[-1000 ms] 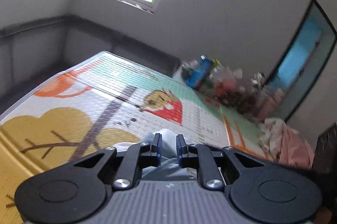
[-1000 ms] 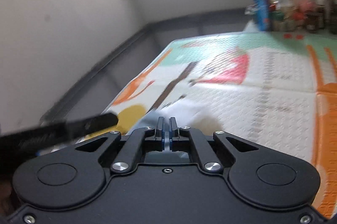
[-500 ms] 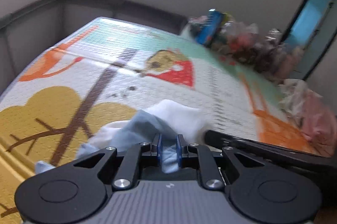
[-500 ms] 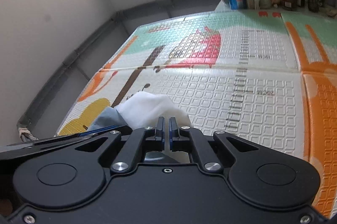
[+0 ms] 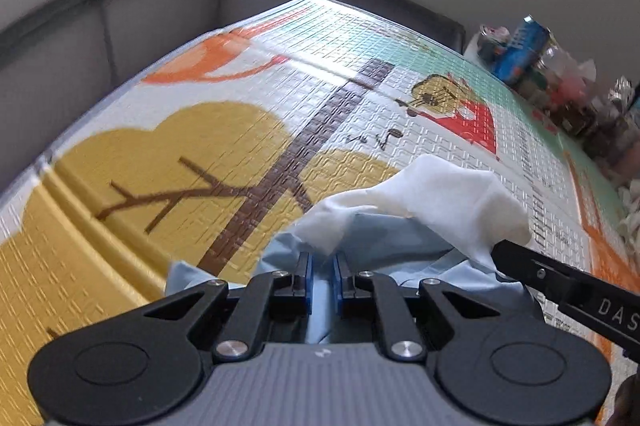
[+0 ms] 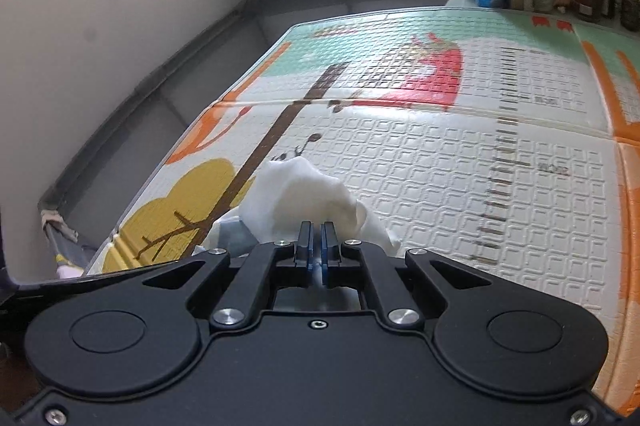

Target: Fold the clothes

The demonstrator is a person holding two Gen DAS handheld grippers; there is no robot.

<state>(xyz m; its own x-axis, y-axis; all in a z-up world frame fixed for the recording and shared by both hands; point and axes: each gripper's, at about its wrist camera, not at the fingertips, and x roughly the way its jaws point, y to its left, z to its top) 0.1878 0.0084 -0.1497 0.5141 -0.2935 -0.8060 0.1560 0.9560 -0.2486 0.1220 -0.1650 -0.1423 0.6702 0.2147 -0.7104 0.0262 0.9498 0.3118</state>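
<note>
Holding the cloth up with both grippers

We see the blue-and-white cloth point(image 5: 420, 209) bunched low in the frame over the play mat point(image 5: 200, 153). Our left gripper point(image 5: 322, 276) and right gripper point(image 6: 316, 246) each pinch it, side by side, with the cloth spilling forward.

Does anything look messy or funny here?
The blue-and-white garment is bunched in a crumpled heap on the play mat, not flat. Both the left gripper and the right gripper are pinching it. Nothing looks spilled or broken.
</note>
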